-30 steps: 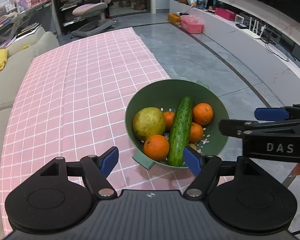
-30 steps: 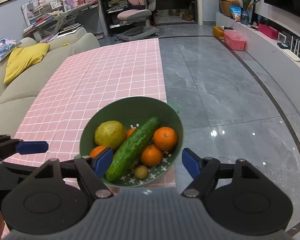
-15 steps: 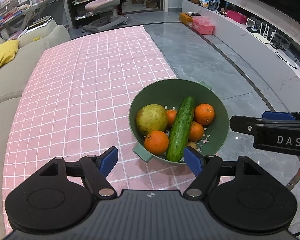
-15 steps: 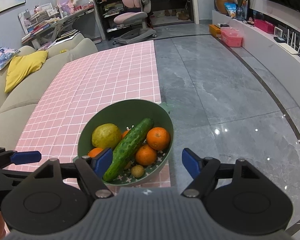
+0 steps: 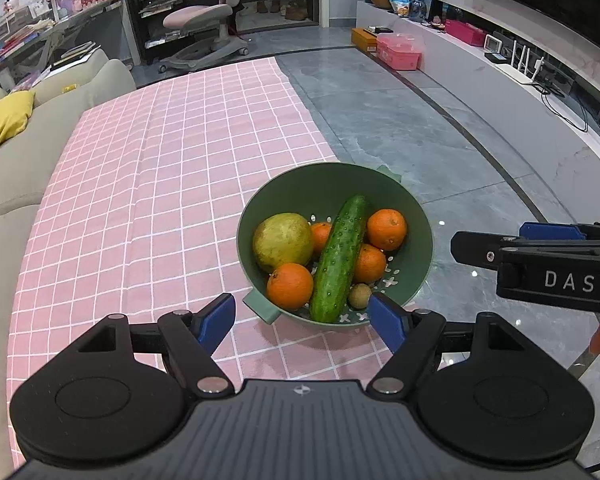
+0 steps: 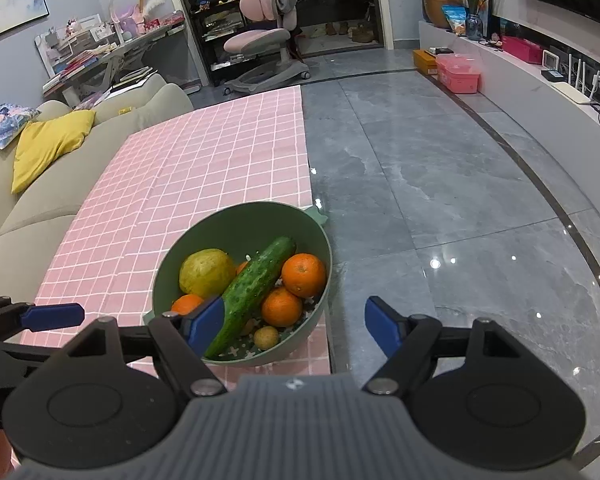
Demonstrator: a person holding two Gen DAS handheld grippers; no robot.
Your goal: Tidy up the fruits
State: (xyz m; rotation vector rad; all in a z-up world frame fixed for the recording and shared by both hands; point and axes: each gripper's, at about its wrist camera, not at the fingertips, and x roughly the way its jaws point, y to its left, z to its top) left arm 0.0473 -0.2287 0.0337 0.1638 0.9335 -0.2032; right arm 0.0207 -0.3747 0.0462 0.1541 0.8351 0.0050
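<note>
A pink checked tablecloth (image 5: 148, 208) covers a low table, and near its right edge sits a green bowl (image 5: 324, 184), a colander-style basin with small side handles, holding all the produce. The bowl looks like light, stiff plastic, best lifted by a handle or the rim. Largest inside is a long cucumber (image 5: 338, 258) lying diagonally across the pile: firm, bumpy and fairly heavy, it would be best pinched across its middle so it does not tip. Next is a yellow-green round fruit (image 5: 282, 242), possibly a pear or guava; it is broad and smooth and may slip. Four oranges surround the cucumber, the nearest orange (image 5: 290, 286) by the front rim; they look firm, with a dimpled skin that grips well. Smallest is a brown round fruit (image 5: 359, 295), hard to identify, easily bruised. The left gripper (image 5: 302, 320) hovers before the bowl, jaws spread and empty; the right gripper (image 6: 294, 322) likewise hangs spread, pinching nothing.
</note>
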